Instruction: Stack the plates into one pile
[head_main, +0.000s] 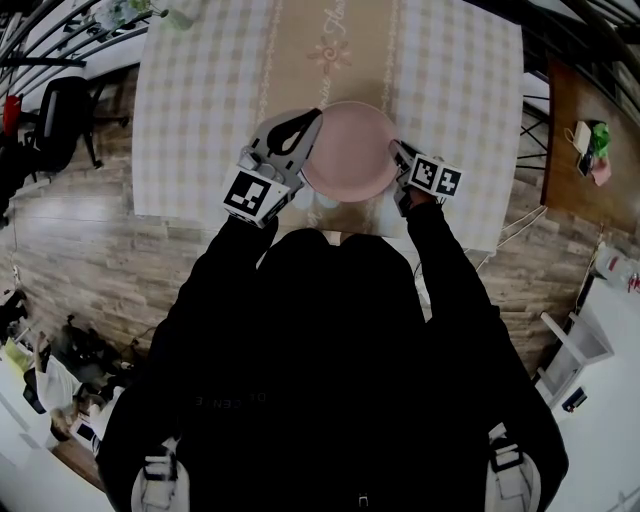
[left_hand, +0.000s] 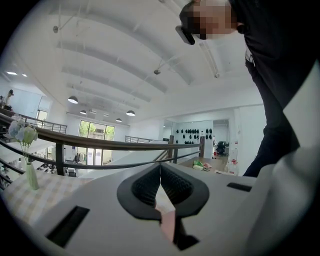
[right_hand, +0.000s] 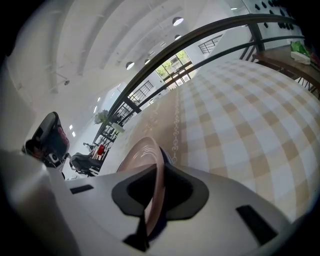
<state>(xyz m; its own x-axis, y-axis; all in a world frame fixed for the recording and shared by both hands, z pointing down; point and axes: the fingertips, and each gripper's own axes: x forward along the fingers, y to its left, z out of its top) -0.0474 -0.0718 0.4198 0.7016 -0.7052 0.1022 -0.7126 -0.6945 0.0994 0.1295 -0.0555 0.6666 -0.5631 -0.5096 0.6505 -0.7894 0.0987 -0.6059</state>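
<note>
Two tools: the left tool (head_main: 306, 150) and the right tool (head_main: 398, 160) take the pink plate (head_main: 350, 150) from opposite sides, close to the front edge of the tabletop (head_main: 200, 100).
Left tool: the jaws are drawn together, with a sliver of the pink rim pinched low between them.
Right tool: the jaws stand a narrow way apart, and the rim sits on edge in the gap. The pads seem to lie against both its faces, so I read this as a light grip.
Why two-sided: a hold on opposite rims likely keeps the shallow plate level and steady on its way to a pile.
Plate's place: it is over the tabletop's front edge, on the beige middle band of its checked cloth (head_main: 460, 90). I cannot tell whether it rests there or hangs just above.
Plate's look: round, plain pale pink and glossy, shallow with a thin raised rim.
Under the plate: pale shapes (head_main: 325, 198) peep out toward the tabletop's front edge, and a dark blue edge (right_hand: 167, 155) shows behind the rim. They may be other plates but are too hidden to name.
Stage: probably a plate being carried or set down, with no finished pile showing.
</note>
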